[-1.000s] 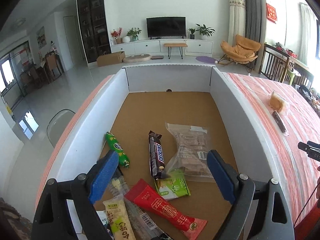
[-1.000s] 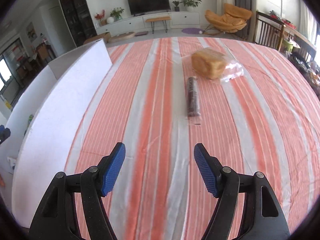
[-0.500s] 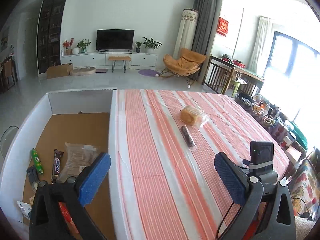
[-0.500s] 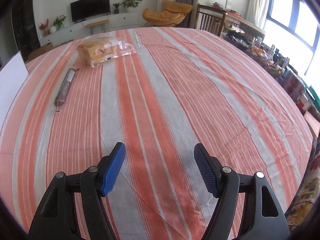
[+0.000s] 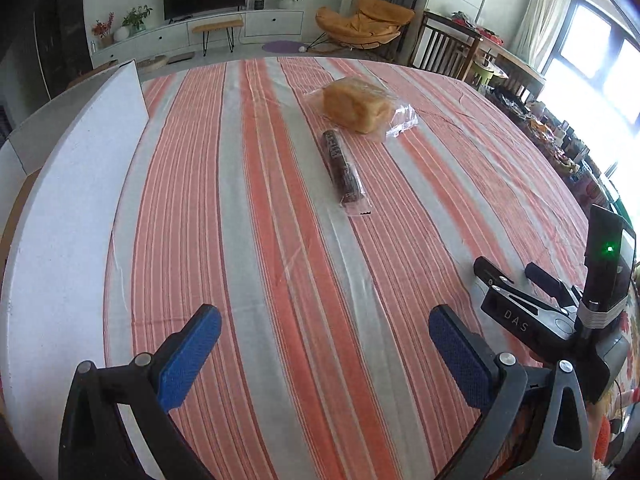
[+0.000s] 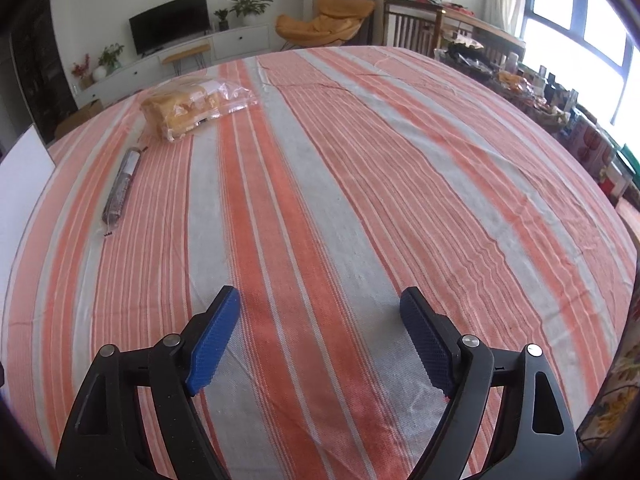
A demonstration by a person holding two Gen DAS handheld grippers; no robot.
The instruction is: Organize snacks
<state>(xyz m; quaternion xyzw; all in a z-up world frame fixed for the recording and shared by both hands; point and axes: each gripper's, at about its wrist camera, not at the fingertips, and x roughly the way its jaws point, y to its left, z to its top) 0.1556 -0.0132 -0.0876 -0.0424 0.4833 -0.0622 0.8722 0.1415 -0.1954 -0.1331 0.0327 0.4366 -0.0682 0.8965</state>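
Observation:
A bagged loaf of bread lies on the striped tablecloth, with a long dark wrapped snack bar just in front of it. Both also show in the right wrist view, the bread and the bar at far left. My left gripper is open and empty, hovering over the cloth well short of the bar. My right gripper is open and empty, to the right of both snacks; it shows in the left wrist view.
The white wall of the snack box runs along the table's left side, its corner also showing in the right wrist view. Cluttered items and chairs stand beyond the table's right edge.
The left gripper has swung right from over the box to over the tablecloth, now facing the bar and bread. The right gripper has turned right, leaving the snacks at its far left.

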